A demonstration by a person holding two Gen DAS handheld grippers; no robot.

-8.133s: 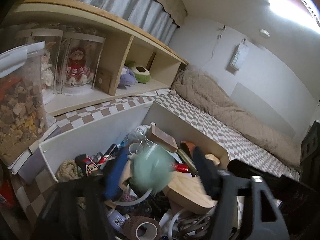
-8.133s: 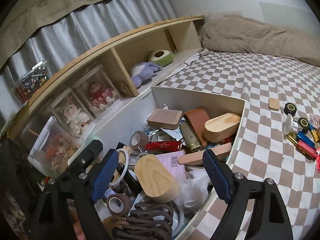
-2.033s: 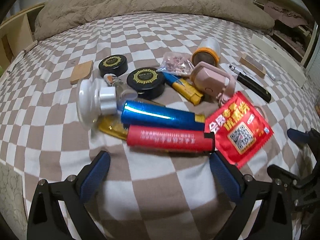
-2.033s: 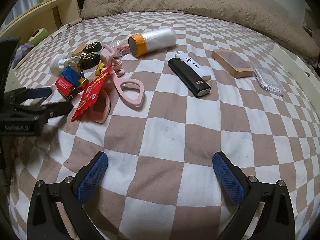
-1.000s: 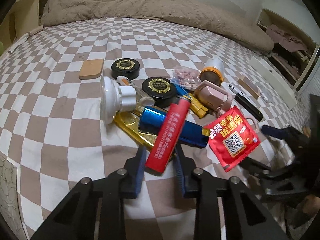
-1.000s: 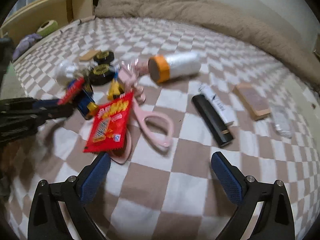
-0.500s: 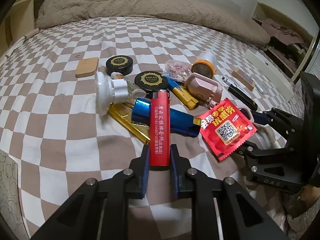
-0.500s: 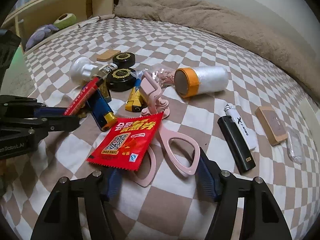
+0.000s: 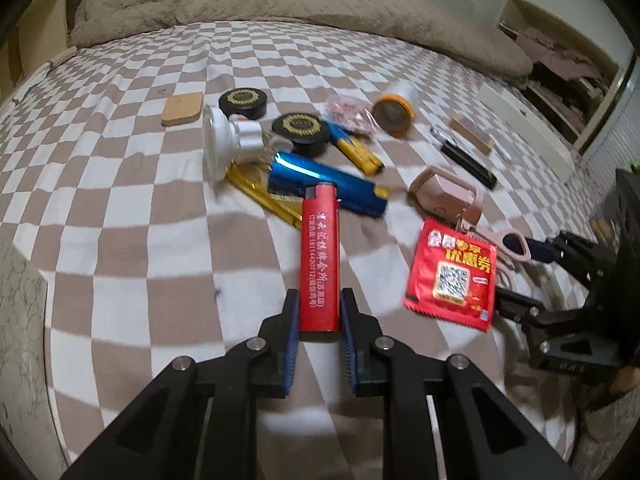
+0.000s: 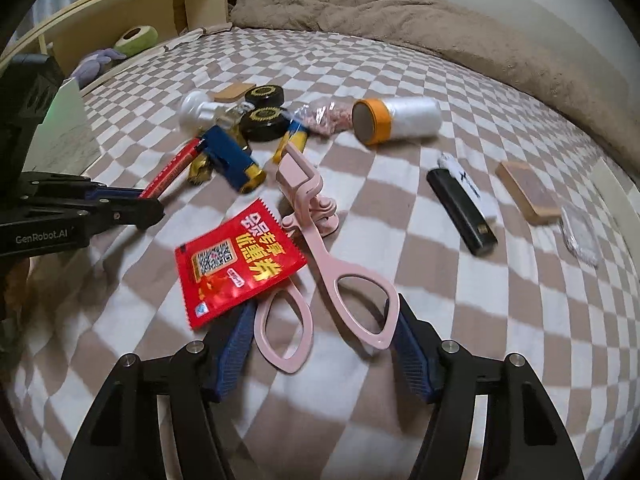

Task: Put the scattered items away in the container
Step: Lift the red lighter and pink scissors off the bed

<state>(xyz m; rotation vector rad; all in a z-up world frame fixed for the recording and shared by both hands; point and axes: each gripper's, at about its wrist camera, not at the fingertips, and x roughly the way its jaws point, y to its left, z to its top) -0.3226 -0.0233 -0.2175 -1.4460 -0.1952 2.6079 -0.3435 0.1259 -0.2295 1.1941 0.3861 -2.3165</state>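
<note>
My left gripper is shut on a red lighter and holds it above the checked bedsheet; it also shows in the right wrist view. My right gripper is closed on the handles of a pink eyelash curler, with a red sachet lying over its left finger. The curler and sachet are lifted off the sheet. The container shows only as a white corner at the left.
On the bed lie a blue lighter, a gold packet, two black tins, a white lamp, a yellow-blue tube, an orange-capped roll, a black lighter, a wooden block. A brown blanket lies behind.
My left gripper has lifted the red lighter further from the pile. My right gripper has closed on the curler handles and raised it with the sachet.
</note>
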